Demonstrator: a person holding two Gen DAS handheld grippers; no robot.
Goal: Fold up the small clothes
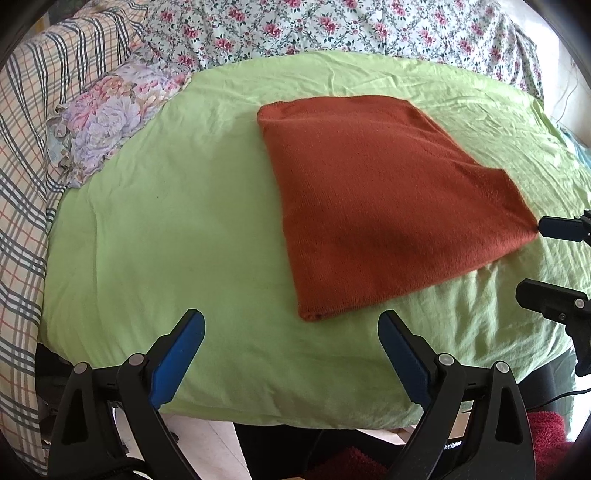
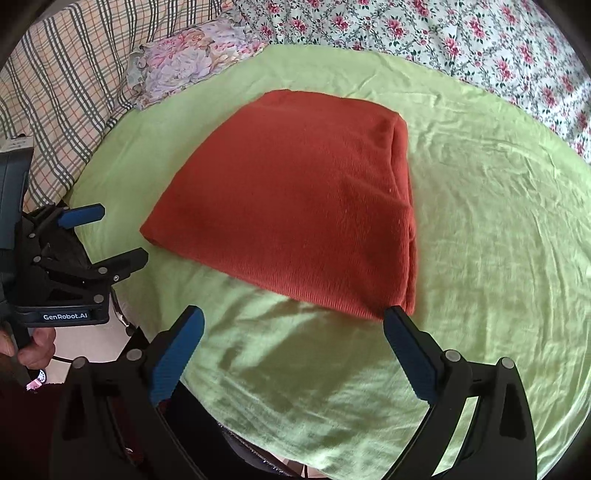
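Note:
A rust-orange knitted garment [image 1: 380, 199] lies folded into a flat rectangle on the light green sheet [image 1: 166, 221]. My left gripper [image 1: 291, 315] is open just short of the garment's near corner, with nothing between its blue pads. My right gripper [image 1: 532, 256] is at the garment's right corner, also open. In the right wrist view the garment [image 2: 295, 199] shows stacked folded edges on its right side. There my right gripper [image 2: 293, 312] hovers wide over the near edge with nothing in it, its right finger next to the corner. The left gripper [image 2: 123, 233] stands open at the left, apart from the cloth.
A flowered pillow [image 1: 103, 125] and a plaid quilt [image 1: 33, 155] lie at the left, floral bedding [image 1: 332, 26] at the back. The bed's near edge drops to pale floor and a dark red rug [image 1: 546, 432]. A hand [image 2: 35, 350] holds the left gripper's handle.

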